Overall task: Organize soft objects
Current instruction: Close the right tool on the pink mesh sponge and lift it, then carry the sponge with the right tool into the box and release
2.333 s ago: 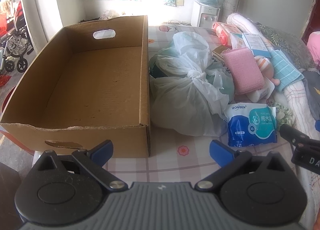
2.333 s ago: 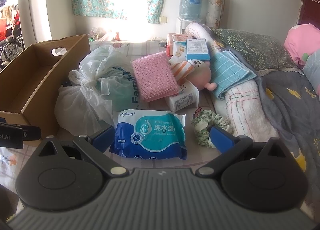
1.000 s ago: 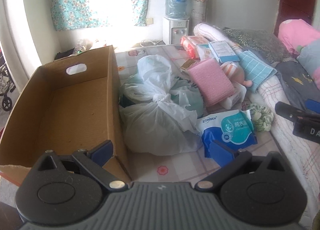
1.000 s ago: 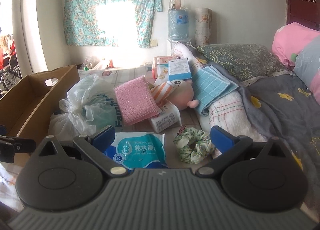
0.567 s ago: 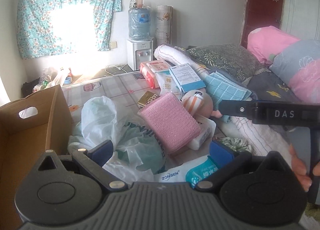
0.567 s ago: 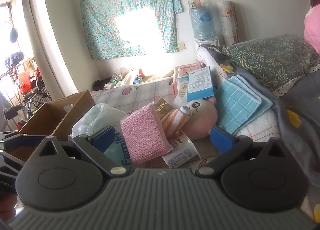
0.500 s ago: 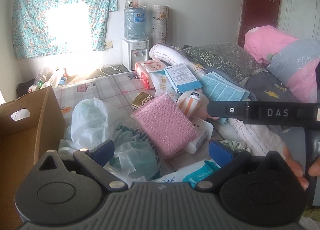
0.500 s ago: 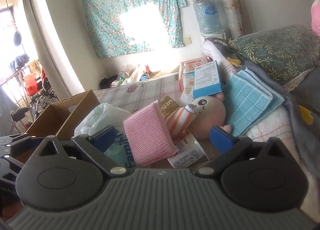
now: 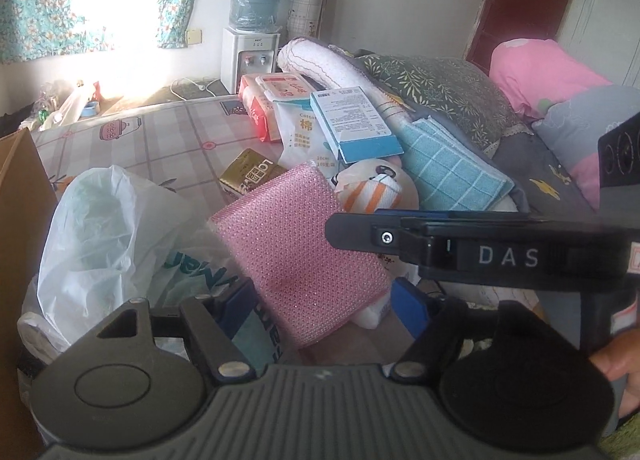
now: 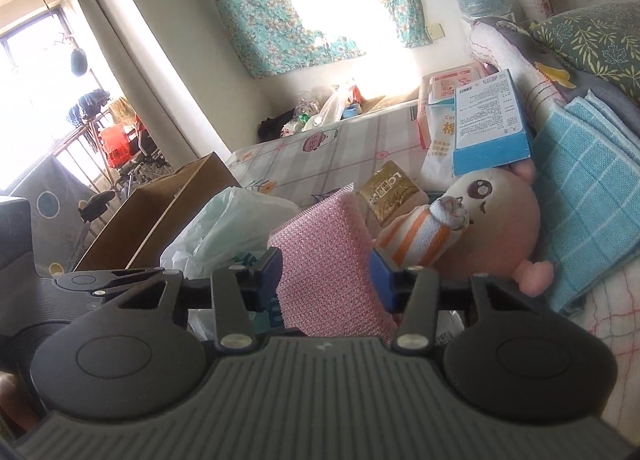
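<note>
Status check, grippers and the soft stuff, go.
Both jaws just closing: right gripper pinching pink mesh sponge; left gripper straddling it. Striped plush doll crowds alongside.

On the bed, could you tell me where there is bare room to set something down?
The checked sheet lies bare between the white plastic bag, the gold packet and the far edge. Around the pink sponge, plush toy and blue towel it is crowded.

We count one pink sponge, one plush doll, one white plastic bag, one cardboard box, one folded blue cloth and one gold packet.
</note>
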{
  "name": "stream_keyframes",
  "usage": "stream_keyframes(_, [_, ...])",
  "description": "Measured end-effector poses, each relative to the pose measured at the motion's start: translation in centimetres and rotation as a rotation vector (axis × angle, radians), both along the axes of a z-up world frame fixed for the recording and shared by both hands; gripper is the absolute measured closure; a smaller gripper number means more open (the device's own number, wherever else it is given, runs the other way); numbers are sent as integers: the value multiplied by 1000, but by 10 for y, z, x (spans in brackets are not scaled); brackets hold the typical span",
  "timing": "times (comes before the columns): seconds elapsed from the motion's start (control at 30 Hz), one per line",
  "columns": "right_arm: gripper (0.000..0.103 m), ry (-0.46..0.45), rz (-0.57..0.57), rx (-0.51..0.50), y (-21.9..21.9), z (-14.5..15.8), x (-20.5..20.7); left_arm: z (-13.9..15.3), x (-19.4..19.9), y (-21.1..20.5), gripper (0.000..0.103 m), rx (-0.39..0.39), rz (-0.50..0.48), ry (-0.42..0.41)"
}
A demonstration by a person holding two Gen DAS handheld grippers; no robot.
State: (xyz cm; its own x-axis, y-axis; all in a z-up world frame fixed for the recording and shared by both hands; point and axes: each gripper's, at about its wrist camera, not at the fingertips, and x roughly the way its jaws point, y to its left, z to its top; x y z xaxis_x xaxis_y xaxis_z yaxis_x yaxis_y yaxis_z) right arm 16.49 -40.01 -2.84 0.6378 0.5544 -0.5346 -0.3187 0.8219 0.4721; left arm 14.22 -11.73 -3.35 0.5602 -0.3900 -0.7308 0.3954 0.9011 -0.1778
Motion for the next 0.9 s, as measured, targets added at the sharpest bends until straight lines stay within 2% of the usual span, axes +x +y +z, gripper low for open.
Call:
stream_keyframes(0.13, [56, 37, 11, 14, -3, -8, 12, -10, 16, 3, 26, -26, 22, 57])
stream_keyframes(0.33, [56, 99, 8, 53, -6, -24, 24, -15, 26, -1, 24, -28, 33, 65])
stream_keyframes(0.47, [57, 119, -6, 85, -9, -27, 26, -9, 22, -5, 24, -25, 33, 46])
stream_keyframes(0.63, [61, 124, -34, 114, -12, -19, 17, 8, 10, -5, 22, -24, 14, -3])
stream_keyframes(0.9, [65, 77, -56, 115, -5, 24, -13, 48, -22, 3, 21, -19, 0, -94])
